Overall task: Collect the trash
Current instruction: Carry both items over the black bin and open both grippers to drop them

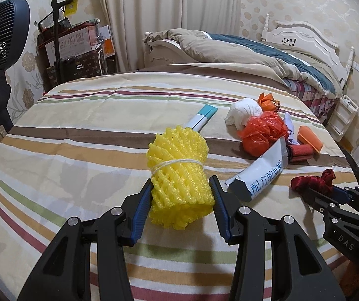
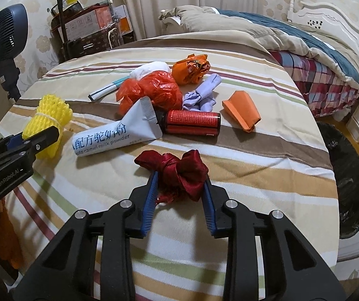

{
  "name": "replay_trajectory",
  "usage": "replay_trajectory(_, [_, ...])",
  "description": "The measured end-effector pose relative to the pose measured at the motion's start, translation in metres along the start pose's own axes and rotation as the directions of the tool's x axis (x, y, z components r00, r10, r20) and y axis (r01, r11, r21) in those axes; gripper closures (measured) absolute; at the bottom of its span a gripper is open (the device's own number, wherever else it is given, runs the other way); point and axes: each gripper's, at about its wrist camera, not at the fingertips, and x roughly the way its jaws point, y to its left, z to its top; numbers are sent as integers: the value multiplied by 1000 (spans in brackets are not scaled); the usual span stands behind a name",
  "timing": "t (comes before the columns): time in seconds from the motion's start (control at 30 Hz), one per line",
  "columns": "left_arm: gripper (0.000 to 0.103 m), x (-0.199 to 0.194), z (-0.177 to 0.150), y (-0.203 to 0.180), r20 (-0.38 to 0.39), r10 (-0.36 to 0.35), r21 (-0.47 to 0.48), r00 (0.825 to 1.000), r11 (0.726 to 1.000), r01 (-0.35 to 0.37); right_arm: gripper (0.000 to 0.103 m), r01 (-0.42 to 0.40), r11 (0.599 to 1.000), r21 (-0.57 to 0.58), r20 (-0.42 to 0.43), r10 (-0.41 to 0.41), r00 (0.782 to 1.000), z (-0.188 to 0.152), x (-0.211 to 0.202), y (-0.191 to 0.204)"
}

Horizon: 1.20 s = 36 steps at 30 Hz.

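— What did each hand have hold of when you looked?

— The left gripper [image 1: 182,190] had its blue pads pressed to either side of a yellow foam net bundle [image 1: 178,173] tied round the middle with white string. Its jaws stood about as wide as the bundle, closed against it. The bundle lay on the striped tablecloth [image 1: 79,125], at the near left of the table.

— And the right?

— The right gripper [image 2: 180,185] had a crumpled dark red ribbon [image 2: 177,170] between its pads, jaws narrowed onto it, at the near edge of the cloth. Whether either piece was lifted clear of the cloth I could not tell.

— Where was the other trash?

— Heaped towards the middle and far side. A white powder sachet [image 2: 119,130] lay just beyond the ribbon, its crimped end against a red cylinder [image 2: 192,123]. Behind those sat a red plastic bag [image 2: 152,92], a white wad [image 2: 152,69], an orange wrapper [image 2: 190,67] and a pale purple glove [image 2: 202,92]. An orange folded paper [image 2: 242,111] lay apart to the right, and a teal-and-white stick packet [image 2: 104,90] to the left of the heap.

— Anything past the table?

— A dark bag-lined bin [image 2: 347,183] at its right edge, a fan [image 2: 4,35] on the left, a bed [image 2: 292,40] behind.
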Motion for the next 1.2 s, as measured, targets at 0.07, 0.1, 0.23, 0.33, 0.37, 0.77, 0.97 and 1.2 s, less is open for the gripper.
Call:
replay_trajectory(0.07, [57, -4, -1, 0, 4, -3, 1, 1000, 1000, 3, 74, -9, 1000, 15, 3, 9, 1000, -1, -2, -2])
replay_trajectory(0.1, [57, -6, -2, -1, 5, -5, 1, 1000, 1000, 5, 75, -11, 1000, 20, 4, 11, 1000, -2, -3, -3])
replay_trajectory(0.23, [57, -15, -2, -4, 22, -18, 5, 1000, 1000, 18, 77, -7, 999, 38, 22, 7, 1000, -4, -9, -8])
replay_trajectory(0.33, [57, -24, 0, -9, 40, -35, 9, 999, 999, 35, 77, 3, 998, 57, 40, -5, 999, -4, -16, -15])
replay_trajectory(0.37, [57, -27, 0, -12, 45, -41, 11, 998, 999, 41, 77, 6, 998, 63, 46, -9, 999, -4, -18, -17])
replay_trajectory(0.77, [57, -34, 12, -78, 86, -154, 112, 984, 983, 144, 77, 105, 978, 180, 132, -130, 983, -5, -53, -74])
replay_trajectory(0.97, [57, -25, 23, -133, 91, -228, 188, 969, 960, 208, 77, 208, 939, 273, 163, -258, 952, -6, -71, -126])
replay_trajectory(1.2, [57, -11, 32, -199, 76, -313, 271, 947, 920, 283, 77, 279, 888, 366, 160, -355, 921, -7, -78, -185])
